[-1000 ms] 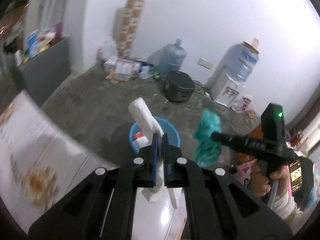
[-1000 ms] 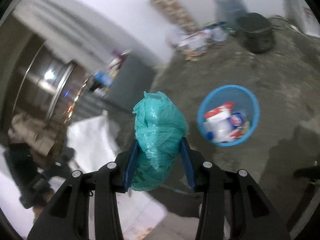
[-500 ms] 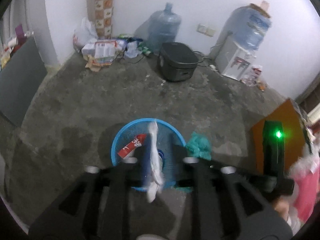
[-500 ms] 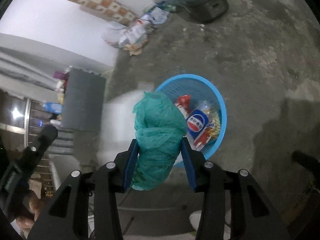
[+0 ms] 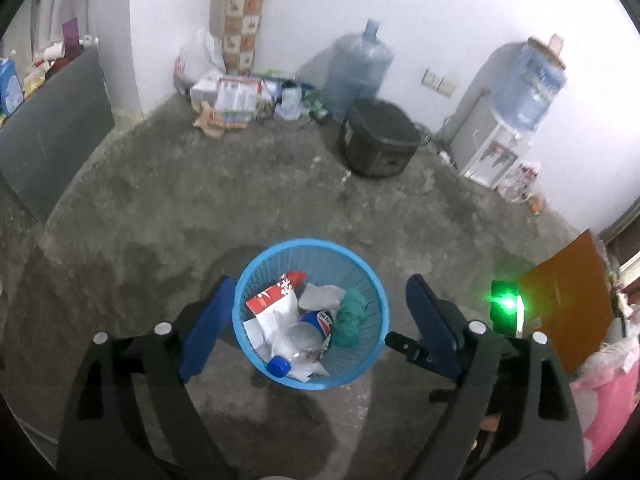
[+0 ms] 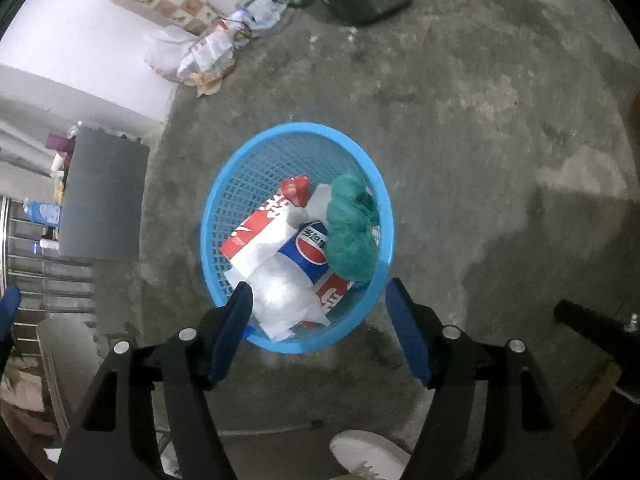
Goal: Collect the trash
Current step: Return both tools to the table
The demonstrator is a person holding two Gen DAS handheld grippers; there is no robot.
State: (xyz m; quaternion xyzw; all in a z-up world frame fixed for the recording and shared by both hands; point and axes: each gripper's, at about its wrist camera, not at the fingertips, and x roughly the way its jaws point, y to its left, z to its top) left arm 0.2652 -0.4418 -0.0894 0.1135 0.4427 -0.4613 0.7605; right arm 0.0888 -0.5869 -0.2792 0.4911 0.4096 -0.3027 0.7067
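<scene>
Both jaws have just been opening over the blue basket (image 6: 224, 184) so trash falls in: left hand-held gripper (image 5: 316, 328) and right hand-held gripper (image 6: 320, 320) gape empty. The green bag (image 6: 352, 236) lies inside

one blue basket (image 5: 244, 300), two water jugs (image 5: 356, 68), one green bag (image 6: 352, 232)

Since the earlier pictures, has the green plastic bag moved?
Yes. The green plastic bag has left the right hand-held gripper, whose jaws have just been opening, and now lies inside the blue basket.
</scene>
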